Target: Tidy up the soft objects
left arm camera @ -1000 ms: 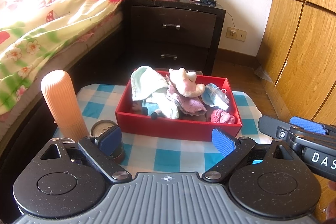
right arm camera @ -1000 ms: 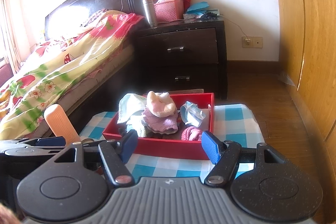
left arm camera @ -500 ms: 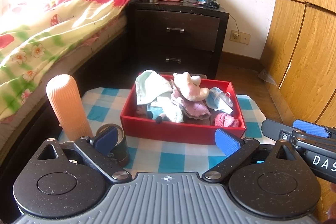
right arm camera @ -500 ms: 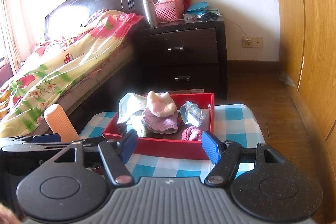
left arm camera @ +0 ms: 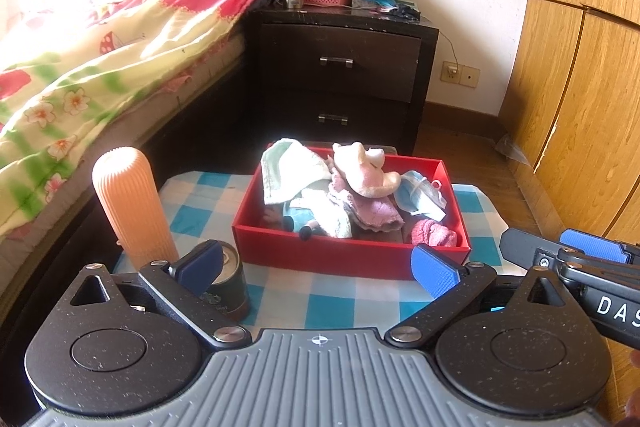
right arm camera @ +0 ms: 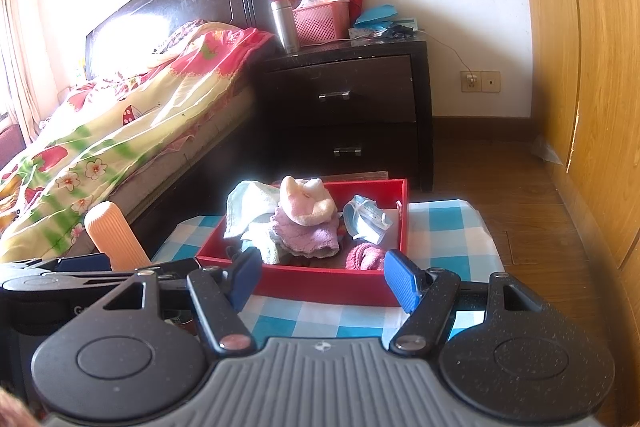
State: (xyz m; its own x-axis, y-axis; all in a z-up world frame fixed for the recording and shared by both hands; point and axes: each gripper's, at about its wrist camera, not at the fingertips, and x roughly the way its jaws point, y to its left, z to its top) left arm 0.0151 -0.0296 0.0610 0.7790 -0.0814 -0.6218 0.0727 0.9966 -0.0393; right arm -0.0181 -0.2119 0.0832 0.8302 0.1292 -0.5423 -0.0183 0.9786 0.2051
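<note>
A red box [left arm camera: 348,257] [right arm camera: 320,281] sits on a blue-and-white checked cloth [left arm camera: 320,301] [right arm camera: 444,227]. It holds soft things: a pale green towel [left arm camera: 288,169] [right arm camera: 246,205], a pink and cream plush [left arm camera: 362,167] [right arm camera: 306,201], a lilac cloth [left arm camera: 378,211] [right arm camera: 306,237], a blue face mask [left arm camera: 420,193] [right arm camera: 366,219] and a pink knit piece [left arm camera: 434,233] [right arm camera: 364,257]. My left gripper [left arm camera: 316,267] is open and empty, in front of the box. My right gripper [right arm camera: 324,281] is open and empty, also in front of the box; it shows at the right in the left wrist view [left arm camera: 576,251].
An upright ribbed orange cylinder [left arm camera: 130,205] [right arm camera: 114,237] and a dark tin can [left arm camera: 226,285] stand on the cloth left of the box. A bed [left arm camera: 100,47] lies at left, a dark nightstand [left arm camera: 340,71] behind, wooden wardrobe doors [left arm camera: 580,87] at right.
The left gripper has drawn back and risen a little from the box, so the box looks smaller and farther. The right gripper has hardly moved. Both stay open.
</note>
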